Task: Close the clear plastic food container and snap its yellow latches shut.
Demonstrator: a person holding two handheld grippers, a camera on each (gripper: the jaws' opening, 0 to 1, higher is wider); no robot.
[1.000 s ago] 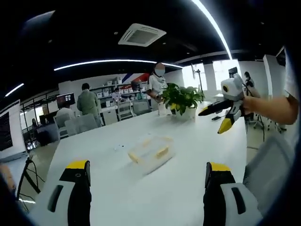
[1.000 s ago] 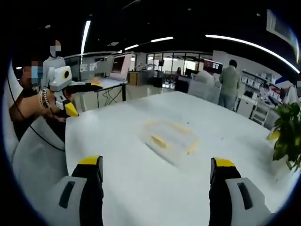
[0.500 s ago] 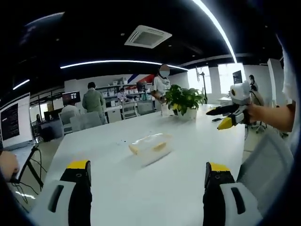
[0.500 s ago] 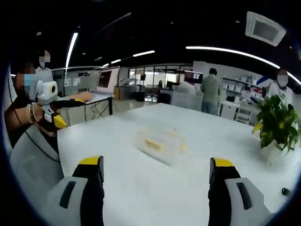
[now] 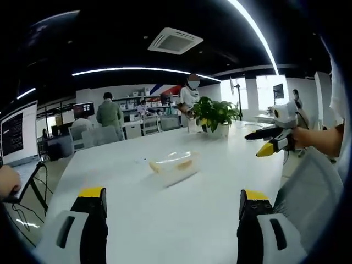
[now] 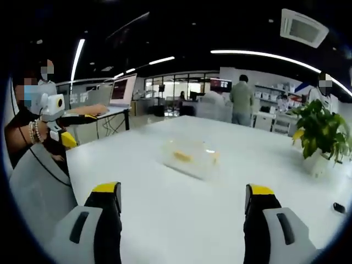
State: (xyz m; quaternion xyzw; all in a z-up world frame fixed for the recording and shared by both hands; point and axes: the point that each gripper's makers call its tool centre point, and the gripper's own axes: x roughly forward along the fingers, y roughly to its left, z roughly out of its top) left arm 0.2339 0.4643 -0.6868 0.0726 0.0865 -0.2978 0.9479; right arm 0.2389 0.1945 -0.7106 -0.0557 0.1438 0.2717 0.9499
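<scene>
Clear plastic food container (image 5: pixel 168 165) sits mid-frame on the white desk (image 5: pixel 209 187), so both tongs (image 5: pixel 171 206) (image 6: pixel 184 203), spread apart and empty, should come in slowly.

**Count on the table**

You have one container (image 5: pixel 168 165) on one table (image 5: pixel 209 192), with one plant (image 5: pixel 213 114) at the far end. You hold two grippers: left (image 5: pixel 171 228), right (image 6: pixel 183 228). Two yellow latches (image 5: pixel 185 164) show through blur.

We see the clear plastic food container (image 5: pixel 168 164) with yellow latches (image 6: pixel 183 157) lying mid-table (image 5: pixel 137 209), well apart from us.
</scene>
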